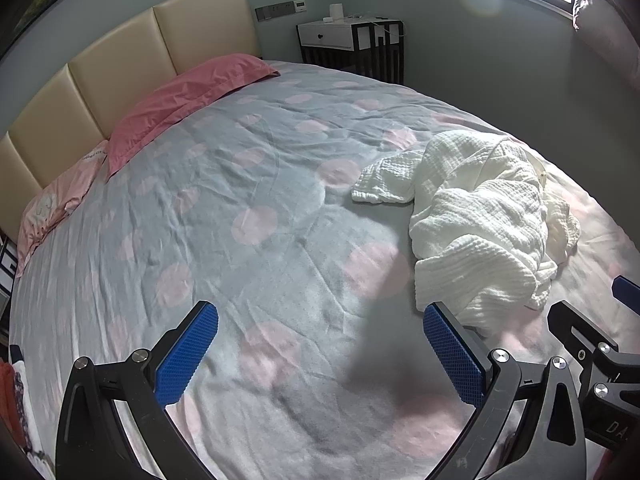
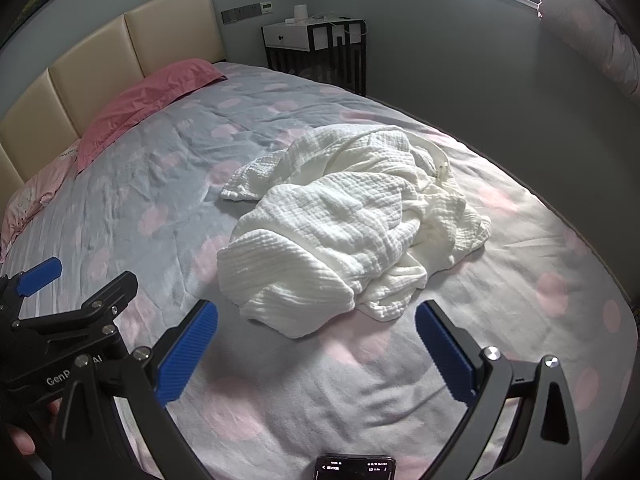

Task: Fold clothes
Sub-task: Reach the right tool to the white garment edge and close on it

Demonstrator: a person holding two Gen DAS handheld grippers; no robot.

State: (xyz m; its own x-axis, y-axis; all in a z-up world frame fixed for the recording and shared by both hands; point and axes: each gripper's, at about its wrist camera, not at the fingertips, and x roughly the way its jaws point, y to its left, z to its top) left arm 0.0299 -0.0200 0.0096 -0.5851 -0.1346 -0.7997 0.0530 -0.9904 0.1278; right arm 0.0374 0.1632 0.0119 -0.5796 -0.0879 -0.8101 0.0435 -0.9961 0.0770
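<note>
A crumpled white garment (image 2: 344, 228) lies heaped mid-frame in the right wrist view, on the dotted bedspread (image 2: 140, 200). Both the left gripper (image 1: 320, 354) and right gripper (image 2: 316, 350) are spread wide and grip nothing, near its lower edge. Flat bedspread fills the left of the frame.

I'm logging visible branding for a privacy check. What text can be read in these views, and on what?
"GenR" then "AI", middle hidden: on the left gripper body.
"DA.", cut off: on the right gripper body.
Pale pink pillow: print too blurred to read.
Phone screen: too small.
Wall panel display: unreadable.
</note>
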